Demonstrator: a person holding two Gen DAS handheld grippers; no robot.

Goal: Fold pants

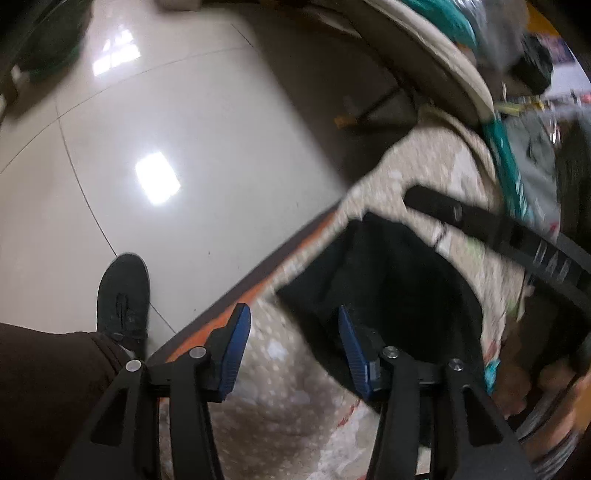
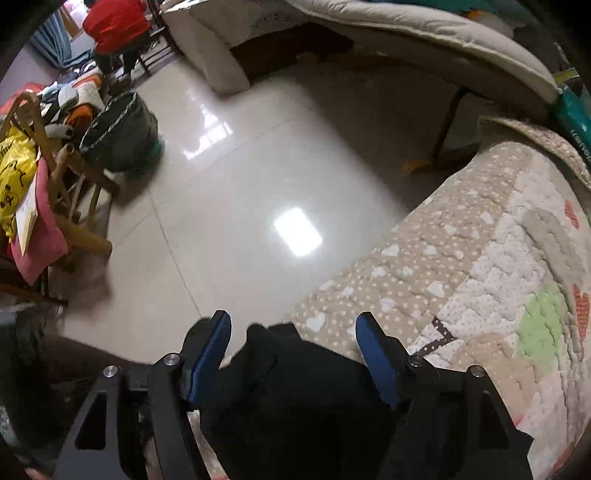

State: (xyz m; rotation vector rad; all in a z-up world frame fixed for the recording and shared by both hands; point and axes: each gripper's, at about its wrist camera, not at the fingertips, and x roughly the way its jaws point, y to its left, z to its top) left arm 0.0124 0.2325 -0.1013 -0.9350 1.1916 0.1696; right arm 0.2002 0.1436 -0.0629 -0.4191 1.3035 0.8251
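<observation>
Both my grippers gape wide, holding nothing: left gripper (image 1: 291, 347) beside the black pants (image 1: 388, 280) on the quilt (image 2: 424, 266), right gripper (image 2: 293, 350) straddling them. Near the edge, they could slide floorward.

One pair of black pants (image 2: 295, 387), one patterned quilt (image 2: 461, 258), two grippers, left gripper (image 1: 291, 347) and right gripper (image 2: 293, 354), each with two blue pads, one black shoe (image 1: 123, 295), one dark bin (image 2: 118, 133), one wooden chair (image 2: 70, 192), one person in red (image 2: 116, 22)
</observation>
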